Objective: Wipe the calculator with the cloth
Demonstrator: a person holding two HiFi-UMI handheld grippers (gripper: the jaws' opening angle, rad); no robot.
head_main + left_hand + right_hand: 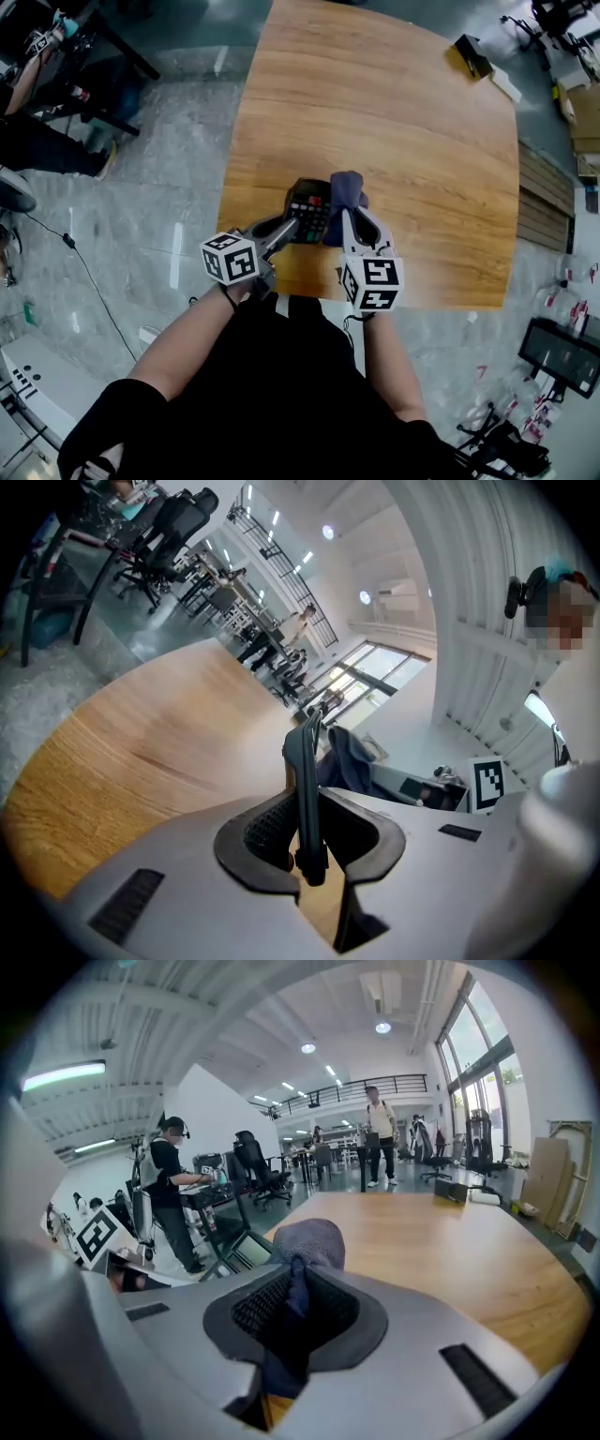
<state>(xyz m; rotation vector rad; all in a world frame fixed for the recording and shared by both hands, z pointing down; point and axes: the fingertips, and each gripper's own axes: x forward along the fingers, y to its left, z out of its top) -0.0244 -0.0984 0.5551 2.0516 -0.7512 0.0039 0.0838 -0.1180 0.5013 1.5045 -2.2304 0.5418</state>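
The biggest thing here is the shiny grey floor point(159, 159), which runs all around, with desks and chairs off at the far left and boxes and gear along the right. On it stands a big wooden table point(375, 112). Its near edge is right in front of the person, and its left edge drops to the floor just beside the left gripper. Past the grippers the wooden top spreads wide to the far end, where a small dark box point(472, 54) sits by the far right corner, well apart from everything else. The person's left arm point(187, 337) and right arm point(389, 361) reach forward side by side from a black top, close together over the near part of the table. Each gripper tips down a little. The left gripper point(286, 228) points forward and leans in toward the right one. The right gripper point(349, 217) points nearly straight ahead. The left claw is pinching the calculator point(307, 208) by its near end. The calculator stands on its thin side between the pads, and its other end sticks out past them, up over the table. The right claw is squeezed tight on the dark blue cloth point(345, 190). A bunch of the cloth bulges out in front of its jaws and a bit hangs below them. The cloth is just beside the right side of the calculator, but I cannot tell if they touch.
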